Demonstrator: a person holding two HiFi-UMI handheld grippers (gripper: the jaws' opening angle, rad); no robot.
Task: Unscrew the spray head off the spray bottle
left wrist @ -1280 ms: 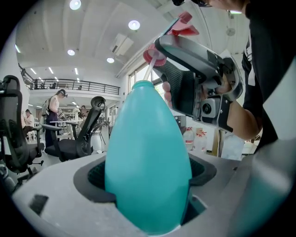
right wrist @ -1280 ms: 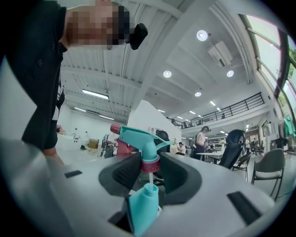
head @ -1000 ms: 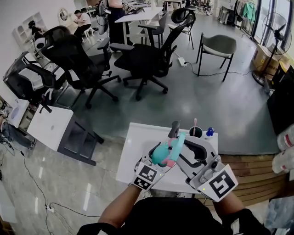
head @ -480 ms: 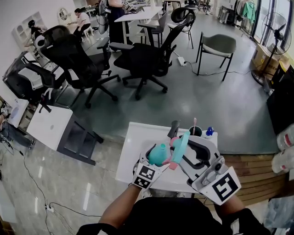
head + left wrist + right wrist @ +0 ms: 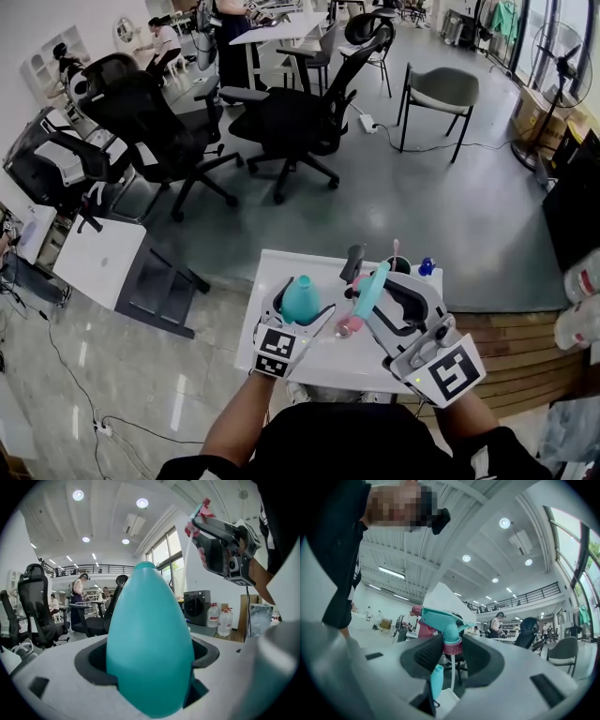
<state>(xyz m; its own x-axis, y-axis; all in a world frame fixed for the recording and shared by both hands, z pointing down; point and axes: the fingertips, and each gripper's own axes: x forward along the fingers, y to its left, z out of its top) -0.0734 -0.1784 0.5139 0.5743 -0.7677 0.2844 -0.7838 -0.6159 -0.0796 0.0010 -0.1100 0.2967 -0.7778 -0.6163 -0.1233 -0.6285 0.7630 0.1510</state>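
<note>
The teal egg-shaped bottle [image 5: 300, 298] stands upright over the white table [image 5: 272, 272] with its neck bare, and my left gripper [image 5: 302, 307] is shut on its body. In the left gripper view the bottle [image 5: 149, 644] fills the space between the jaws. The teal spray head [image 5: 369, 287] with its pink collar is off the bottle and a little to its right. My right gripper [image 5: 371, 302] is shut on it. In the right gripper view the pads clamp the pink collar of the spray head [image 5: 446, 623], and the thin dip tube [image 5: 452, 674] hangs free below.
At the table's far edge stand a dark cup [image 5: 398, 268] with a pink stick, a small blue bottle [image 5: 427, 267] and a black object [image 5: 352, 262]. Black office chairs [image 5: 281, 122] fill the floor beyond. Water jugs [image 5: 581, 309] stand at the right.
The left gripper has carried the bottle to the left, away from the spray head. Bottle and head were together a second ago and now stand apart. The right gripper has hardly moved.
</note>
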